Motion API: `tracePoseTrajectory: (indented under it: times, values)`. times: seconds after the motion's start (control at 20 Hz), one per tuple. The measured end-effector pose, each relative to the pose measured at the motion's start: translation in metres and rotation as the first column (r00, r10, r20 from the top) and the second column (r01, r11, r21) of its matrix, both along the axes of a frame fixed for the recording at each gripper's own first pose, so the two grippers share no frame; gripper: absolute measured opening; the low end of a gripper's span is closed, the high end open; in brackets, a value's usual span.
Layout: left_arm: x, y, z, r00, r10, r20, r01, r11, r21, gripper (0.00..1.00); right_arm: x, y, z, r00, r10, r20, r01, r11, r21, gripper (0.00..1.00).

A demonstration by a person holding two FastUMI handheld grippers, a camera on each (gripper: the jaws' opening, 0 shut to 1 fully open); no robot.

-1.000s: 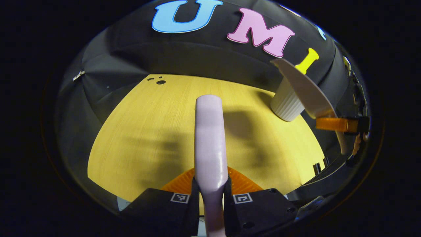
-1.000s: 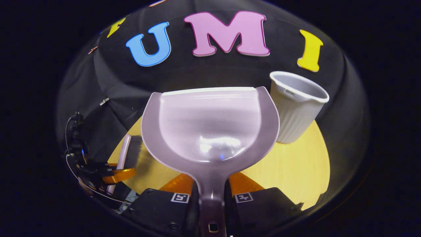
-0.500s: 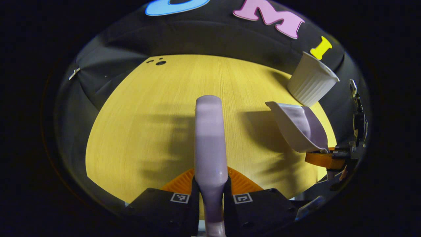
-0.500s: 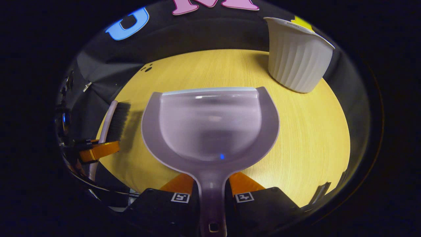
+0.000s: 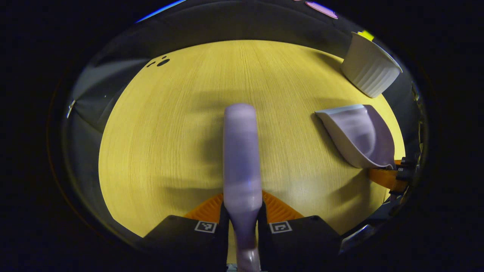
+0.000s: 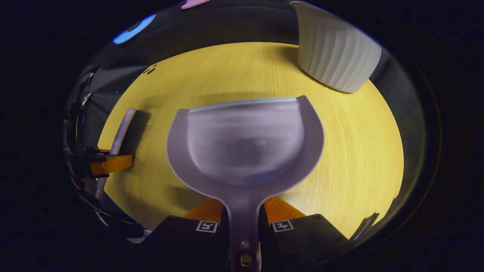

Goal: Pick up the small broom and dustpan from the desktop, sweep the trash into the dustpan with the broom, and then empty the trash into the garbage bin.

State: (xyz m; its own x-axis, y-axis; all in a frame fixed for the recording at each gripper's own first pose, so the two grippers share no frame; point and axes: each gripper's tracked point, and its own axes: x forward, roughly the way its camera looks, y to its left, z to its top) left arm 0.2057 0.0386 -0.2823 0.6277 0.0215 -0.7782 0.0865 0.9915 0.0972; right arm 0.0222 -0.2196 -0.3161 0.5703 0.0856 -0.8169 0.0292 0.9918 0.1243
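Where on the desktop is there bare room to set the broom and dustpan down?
Bare desktop lies left of the broom and between it and the dustpan. The far right corner is crowded by the white bin.

No word, brand name or number can be read on anything here. The only signs are small square black-and-white coded markers, one on each side of the broom [image 5: 241, 151] handle on the left tool [image 5: 242, 226], and one on each side of the dustpan [image 6: 245, 147] handle on the right tool [image 6: 244, 226]; they carry patterns, not letters.
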Motion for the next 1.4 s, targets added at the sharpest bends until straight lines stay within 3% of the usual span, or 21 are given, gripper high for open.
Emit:
tracePoseTrajectory:
  times: [0.05,0.1,0.2,0.25,0.35,0.4,0.6,0.7,0.8,0.95,1.15,1.25,1.4]
  values:
    - [0.001,-0.001,0.000,1.000,-0.009,0.001,0.009,1.000,0.009,0.37,0.000,0.001,-0.001,1.000,0.007,-0.008,-0.007,1.000,0.006,0.39]
    - [0.002,-0.001,0.000,1.000,-0.012,0.000,0.012,1.000,0.018,0.40,0.000,0.003,0.001,1.000,0.014,-0.008,-0.014,1.000,0.014,0.30]
    - [0.000,-0.002,0.002,1.000,-0.011,-0.001,0.011,1.000,0.007,0.41,0.001,0.009,0.002,1.000,0.027,-0.004,-0.027,0.999,0.030,0.53]
    - [-0.001,-0.004,0.002,1.000,-0.011,0.009,0.011,1.000,-0.006,0.55,0.001,0.009,0.005,1.000,0.028,0.003,-0.028,0.999,0.033,0.73]
    - [-0.003,-0.008,0.013,0.998,0.003,0.068,-0.001,1.000,-0.029,0.83,0.006,0.007,0.008,0.999,0.032,0.032,-0.033,0.999,0.022,1.00]
    - [-0.008,-0.010,0.022,0.994,0.007,0.105,-0.002,0.999,-0.050,0.96,0.007,0.001,0.012,0.997,0.040,0.062,-0.039,0.999,-0.008,0.99]
    - [-0.032,-0.022,0.077,0.948,0.029,0.316,0.010,0.993,-0.120,0.96,0.015,-0.013,0.043,0.975,0.025,0.221,-0.012,0.998,-0.064,0.99]
    - [-0.050,-0.024,0.114,0.892,0.017,0.452,0.039,0.993,-0.114,0.96,0.017,-0.013,0.064,0.957,0.013,0.289,0.012,0.996,-0.086,0.99]
    - [-0.070,-0.020,0.152,0.812,0.008,0.583,0.049,0.995,-0.082,0.96,0.022,-0.013,0.079,0.935,0.012,0.354,0.034,0.992,-0.124,1.00]
    - [-0.100,-0.026,0.205,0.683,0.022,0.730,0.078,0.992,-0.102,0.96,0.020,0.007,0.132,0.858,0.033,0.512,0.050,0.988,-0.147,0.99]
    - [-0.151,-0.035,0.262,0.516,0.070,0.854,0.112,0.983,-0.148,0.96,-0.001,0.028,0.193,0.721,0.028,0.692,0.075,0.990,-0.119,0.99]
    - [-0.171,-0.035,0.274,0.466,0.086,0.881,0.132,0.977,-0.166,0.96,-0.008,0.035,0.213,0.661,0.027,0.750,0.087,0.990,-0.113,0.99]
    - [-0.203,-0.030,0.279,0.422,0.068,0.904,0.133,0.982,-0.136,0.96,-0.015,0.039,0.223,0.612,0.041,0.790,0.100,0.987,-0.129,0.99]
